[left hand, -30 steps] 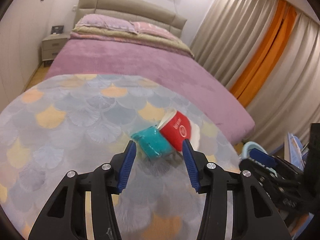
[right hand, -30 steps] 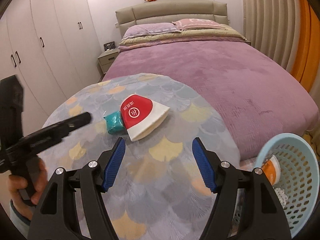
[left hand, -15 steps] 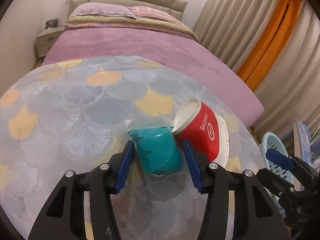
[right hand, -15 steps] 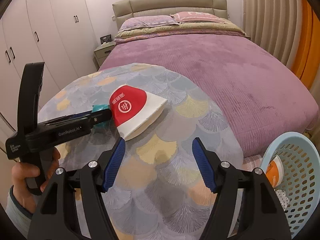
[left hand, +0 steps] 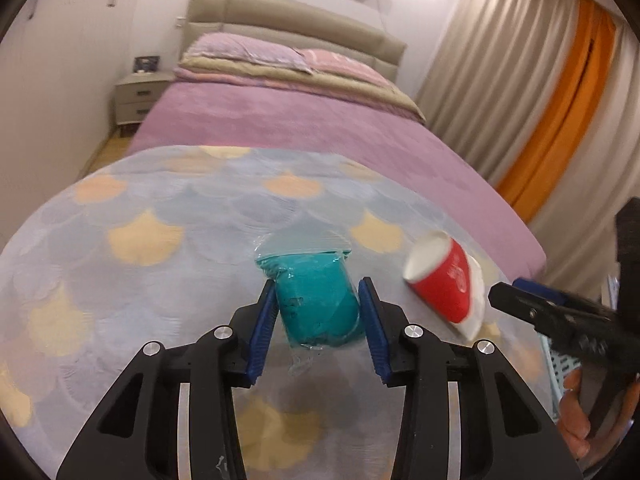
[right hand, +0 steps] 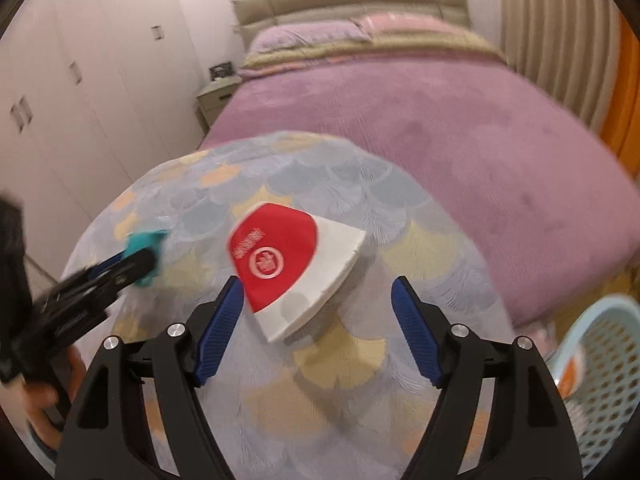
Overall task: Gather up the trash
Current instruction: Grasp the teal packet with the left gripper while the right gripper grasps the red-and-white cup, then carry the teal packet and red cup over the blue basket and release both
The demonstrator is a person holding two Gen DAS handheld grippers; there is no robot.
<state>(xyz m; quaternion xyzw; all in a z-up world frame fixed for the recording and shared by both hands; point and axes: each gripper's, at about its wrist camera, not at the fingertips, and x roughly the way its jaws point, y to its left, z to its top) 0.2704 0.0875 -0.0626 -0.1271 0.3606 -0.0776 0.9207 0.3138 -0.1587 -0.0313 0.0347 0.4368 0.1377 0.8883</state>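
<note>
Both views are warm and evenly lit from overhead, with a pinkish cast on the bed [left hand: 304,136] and walls. Soft shadows fall on the patterned tablecloth [left hand: 168,216] just beneath the left gripper [left hand: 318,312] and, in the right wrist view, under the flattened red cup [right hand: 296,264]. The fisheye lens bends the curtain [left hand: 500,92] and wardrobe [right hand: 80,92] toward dark rounded corners. Motion blur smears the right wrist view most, softening the bed, the blue basket [right hand: 604,380] and the teal bag [right hand: 144,244]; the left wrist view is sharper near the teal bag [left hand: 320,300]
</note>
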